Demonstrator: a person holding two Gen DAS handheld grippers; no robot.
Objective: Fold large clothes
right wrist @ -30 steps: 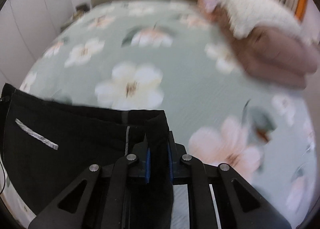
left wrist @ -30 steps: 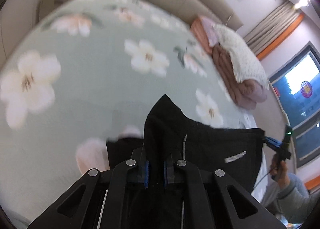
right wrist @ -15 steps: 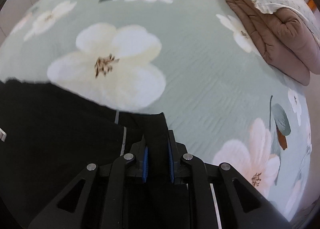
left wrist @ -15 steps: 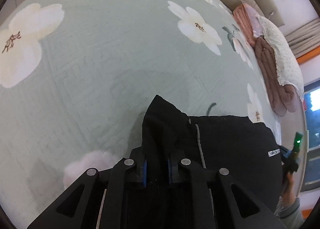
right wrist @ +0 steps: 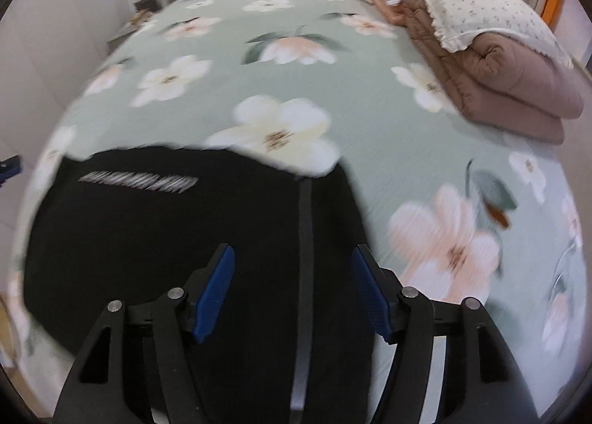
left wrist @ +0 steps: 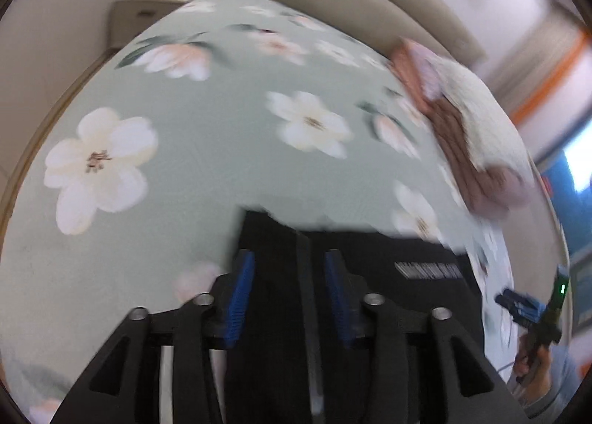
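Left tongs (left wrist: pixel 289 294): your jaws have just been opening; black cloth lies between the blue pads, but they do not press it.
Right tongs (right wrist: pixel 292 290): your jaws have just been opening too, wide apart, nothing held.
Black clothes (right wrist: pixel 185 239): flat on the flowery bed (right wrist: pixel 333 54), near your edge.
Blanket pile (right wrist: pixel 518 83): far right, well apart.
Done: it looks like you laid one fold down.
Left: maybe more folds; hard to tell.

Black garment (right wrist: pixel 192 239); green floral bedsheet (right wrist: pixel 370 120); brown quilt (right wrist: pixel 518 83); blue fingers (right wrist: pixel 216 290).
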